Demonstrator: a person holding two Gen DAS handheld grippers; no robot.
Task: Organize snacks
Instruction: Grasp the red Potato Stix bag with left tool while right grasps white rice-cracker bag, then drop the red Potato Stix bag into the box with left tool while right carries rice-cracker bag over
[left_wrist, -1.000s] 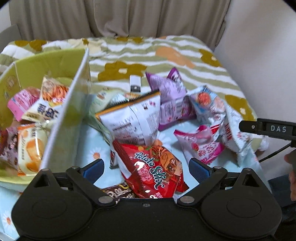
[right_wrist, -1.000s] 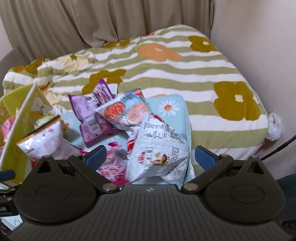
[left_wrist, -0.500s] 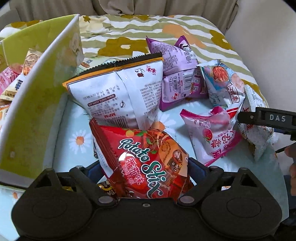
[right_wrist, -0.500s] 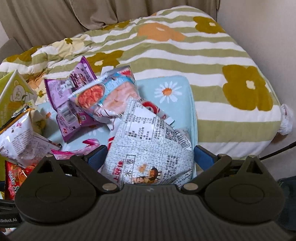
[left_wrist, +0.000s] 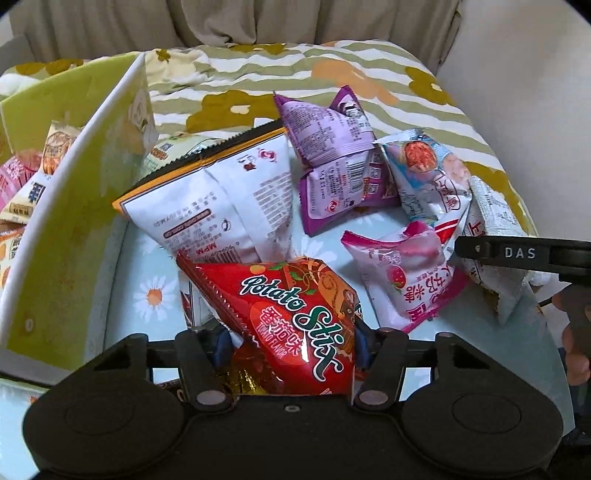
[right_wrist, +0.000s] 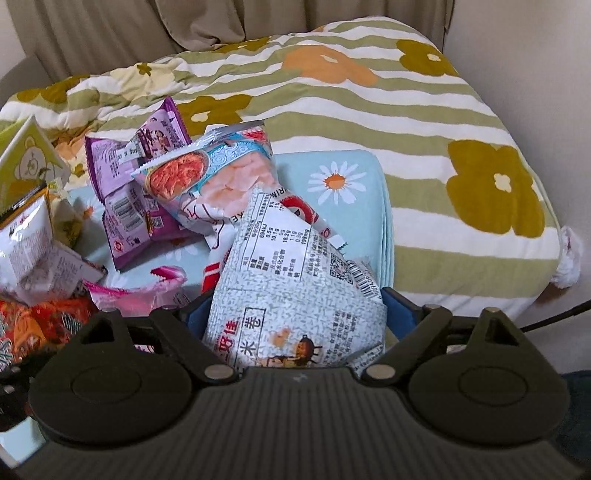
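With its blue pads pinching both sides, my left gripper (left_wrist: 288, 341) is clamped on the red foil Potato Stix bag (left_wrist: 284, 314), beside the yellow-green cardboard box (left_wrist: 70, 221) on the pale blue daisy-print cloth (left_wrist: 147, 280). My right gripper (right_wrist: 291, 314) squeezes the grey-white speckled rice-roll packet (right_wrist: 291, 291) at that cloth's near edge, purple foil packet (right_wrist: 136, 188) behind.

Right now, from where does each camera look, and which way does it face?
Left wrist: sits on the left gripper, faces along its fingers at the red Potato Stix bag between them; box at left, right gripper's side at right.
Right wrist: sits on the right gripper, faces the grey speckled bag between its fingers and the bed beyond.
Shared: purple bag, striped blanket.
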